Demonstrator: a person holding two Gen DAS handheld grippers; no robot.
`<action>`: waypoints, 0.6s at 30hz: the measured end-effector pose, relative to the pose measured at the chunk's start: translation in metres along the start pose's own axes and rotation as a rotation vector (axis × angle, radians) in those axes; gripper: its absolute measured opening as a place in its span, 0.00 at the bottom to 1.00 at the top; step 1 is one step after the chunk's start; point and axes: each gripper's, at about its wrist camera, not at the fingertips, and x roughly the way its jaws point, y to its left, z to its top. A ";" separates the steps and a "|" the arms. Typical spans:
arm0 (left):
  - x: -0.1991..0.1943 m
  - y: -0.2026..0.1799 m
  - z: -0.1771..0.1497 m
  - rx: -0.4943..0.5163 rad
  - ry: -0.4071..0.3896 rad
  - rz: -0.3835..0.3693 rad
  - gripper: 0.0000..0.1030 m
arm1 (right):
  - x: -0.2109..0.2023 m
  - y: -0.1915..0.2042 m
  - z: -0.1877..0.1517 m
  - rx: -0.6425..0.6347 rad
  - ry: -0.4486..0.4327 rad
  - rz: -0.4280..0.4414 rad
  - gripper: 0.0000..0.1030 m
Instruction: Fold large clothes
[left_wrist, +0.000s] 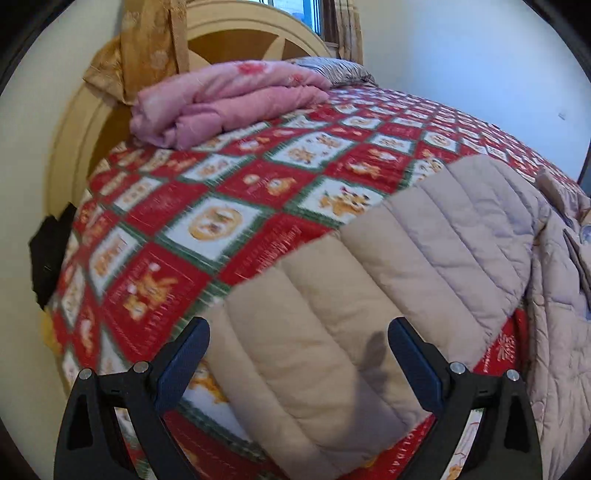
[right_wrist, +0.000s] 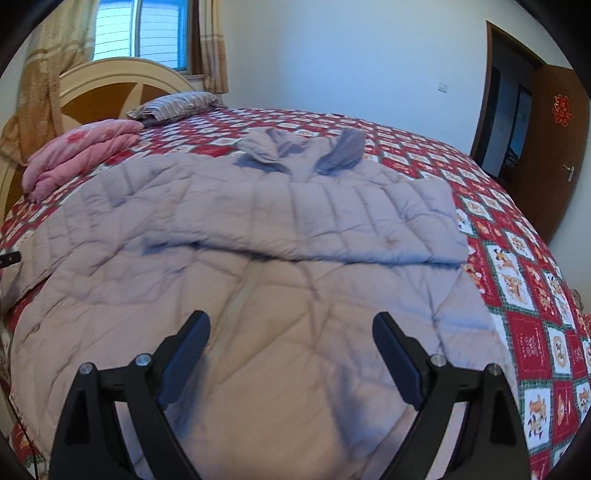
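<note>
A big puffy grey coat (right_wrist: 236, 236) lies spread flat on the bed (right_wrist: 517, 258), which has a red and white blanket. To the left of the coat sits a folded pink blanket (right_wrist: 81, 151). One coat sleeve (left_wrist: 332, 332) sticks out to the left, and the left gripper (left_wrist: 299, 343) hangs over it with its fingers wide apart, holding nothing. Over the coat's lower part, the right gripper (right_wrist: 291, 336) is also spread wide and empty.
</note>
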 end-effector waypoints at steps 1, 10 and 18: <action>0.007 -0.004 -0.001 0.004 0.016 -0.005 0.95 | -0.002 0.003 -0.001 -0.005 -0.003 0.002 0.89; -0.006 -0.024 0.005 0.049 -0.015 -0.012 0.04 | -0.023 0.003 -0.005 0.003 -0.056 -0.009 0.90; -0.076 -0.029 0.037 0.085 -0.226 -0.044 0.00 | -0.026 -0.019 -0.004 0.114 -0.082 -0.023 0.90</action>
